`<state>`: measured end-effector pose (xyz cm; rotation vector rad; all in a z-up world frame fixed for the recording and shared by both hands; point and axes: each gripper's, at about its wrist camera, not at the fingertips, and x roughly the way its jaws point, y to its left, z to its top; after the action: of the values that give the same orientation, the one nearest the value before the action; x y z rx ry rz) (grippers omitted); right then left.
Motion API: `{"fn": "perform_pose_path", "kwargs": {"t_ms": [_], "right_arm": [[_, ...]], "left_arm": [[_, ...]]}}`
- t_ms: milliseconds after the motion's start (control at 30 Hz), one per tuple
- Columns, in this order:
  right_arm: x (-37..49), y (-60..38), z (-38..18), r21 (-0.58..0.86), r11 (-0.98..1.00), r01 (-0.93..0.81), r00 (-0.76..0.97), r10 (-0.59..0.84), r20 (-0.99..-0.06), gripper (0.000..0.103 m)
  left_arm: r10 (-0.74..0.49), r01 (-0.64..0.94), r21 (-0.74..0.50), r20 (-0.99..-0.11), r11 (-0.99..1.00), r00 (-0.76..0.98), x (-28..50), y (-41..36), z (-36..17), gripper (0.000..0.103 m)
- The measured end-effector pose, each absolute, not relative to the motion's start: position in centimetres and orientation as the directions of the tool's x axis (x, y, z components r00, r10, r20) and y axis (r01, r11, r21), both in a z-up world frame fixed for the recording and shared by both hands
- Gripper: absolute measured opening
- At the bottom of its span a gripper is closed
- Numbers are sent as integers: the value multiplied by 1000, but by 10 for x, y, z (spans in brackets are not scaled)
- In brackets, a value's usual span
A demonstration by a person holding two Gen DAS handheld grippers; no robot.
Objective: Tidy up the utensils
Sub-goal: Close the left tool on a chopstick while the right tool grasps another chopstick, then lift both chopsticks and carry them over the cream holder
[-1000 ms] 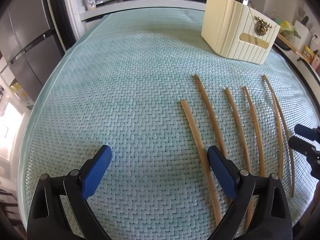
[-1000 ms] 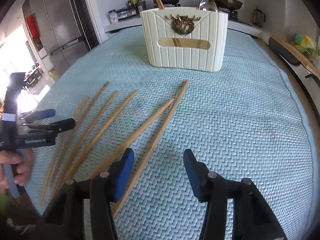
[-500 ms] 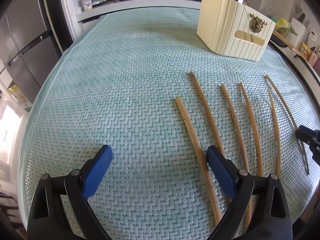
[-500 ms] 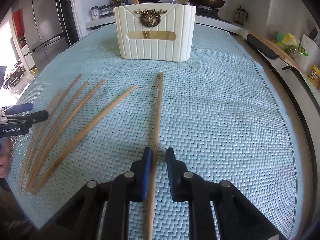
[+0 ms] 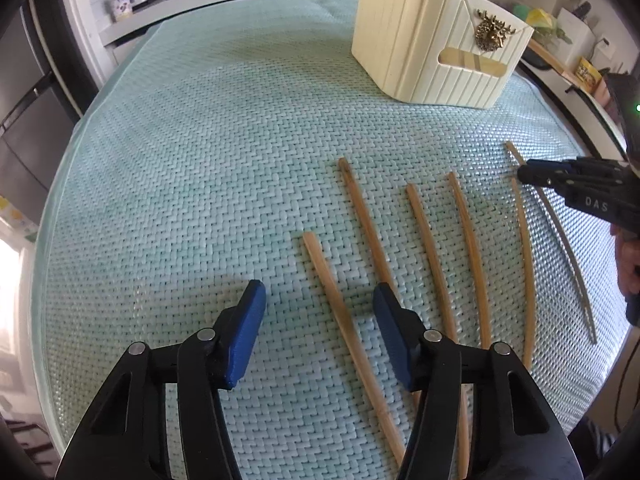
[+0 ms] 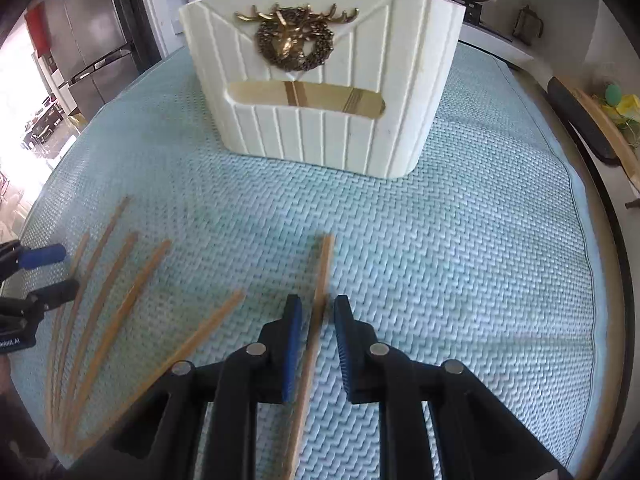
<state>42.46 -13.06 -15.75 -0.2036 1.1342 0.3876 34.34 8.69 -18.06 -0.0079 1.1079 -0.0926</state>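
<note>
Reading "DAS" in pale letters on the right tool's black body is possible only in the left wrist view; the right wrist view alone shows a partly cut label ending "AI" on the left tool. The left tool, whose jaws have just been closing, stands half open astride one chopstick lying on the teal-matted counter, pads not touching it. The right tool is narrow, closed on a single chopstick pointing toward the cream utensil holder with its brass stag emblem.
</note>
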Motion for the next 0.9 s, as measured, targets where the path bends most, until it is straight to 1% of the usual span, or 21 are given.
{"fn": "perform_pose_path", "kwargs": {"t_ms": [67, 100, 133, 167, 200, 233, 333, 400, 600, 767, 900], "right_arm": [[439, -128, -158, 52, 917, -395, 352, 204, -914, 17], [444, -126, -158, 57, 917, -395, 346, 206, -916, 18], [448, -125, -158, 58, 916, -397, 340, 206, -917, 17], [453, -123, -157, 63, 915, -398, 333, 208, -920, 17], [455, -122, -156, 61, 915, -399, 335, 208, -919, 14], [457, -120, -156, 60, 912, -406, 332, 208, -920, 7], [461, -128, -151, 100, 914, -394, 341, 247, -907, 6], [458, -140, -140, 151, 913, -378, 357, 294, -886, 6], [428, -172, -66, 220, 882, -416, 470, 416, -779, 6], [387, -180, 9, 203, 849, -487, 570, 485, -663, 6], [358, -188, 52, 175, 837, -519, 637, 515, -573, 6]], "left_arm": [[-74, 67, -49, -896, 997, 439, 349, 86, -180, 48], [-72, 63, -50, -896, 997, 439, 352, 86, -180, 42], [-72, 61, -50, -896, 997, 438, 355, 86, -180, 29], [-71, 58, -50, -895, 997, 440, 358, 86, -179, 23], [-72, 57, -53, -896, 997, 439, 361, 86, -180, 9], [-77, 52, -60, -893, 997, 442, 363, 86, -180, 7], [-86, 32, -80, -885, 996, 458, 365, 87, -178, 4], [-115, 22, -119, -863, 993, 492, 359, 91, -167, 4], [-156, 31, -177, -755, 984, 637, 326, 99, -98, 4], [-179, 79, -181, -652, 980, 736, 298, 100, -32, 4], [-198, 110, -182, -587, 977, 785, 286, 97, 3, 4]]}}
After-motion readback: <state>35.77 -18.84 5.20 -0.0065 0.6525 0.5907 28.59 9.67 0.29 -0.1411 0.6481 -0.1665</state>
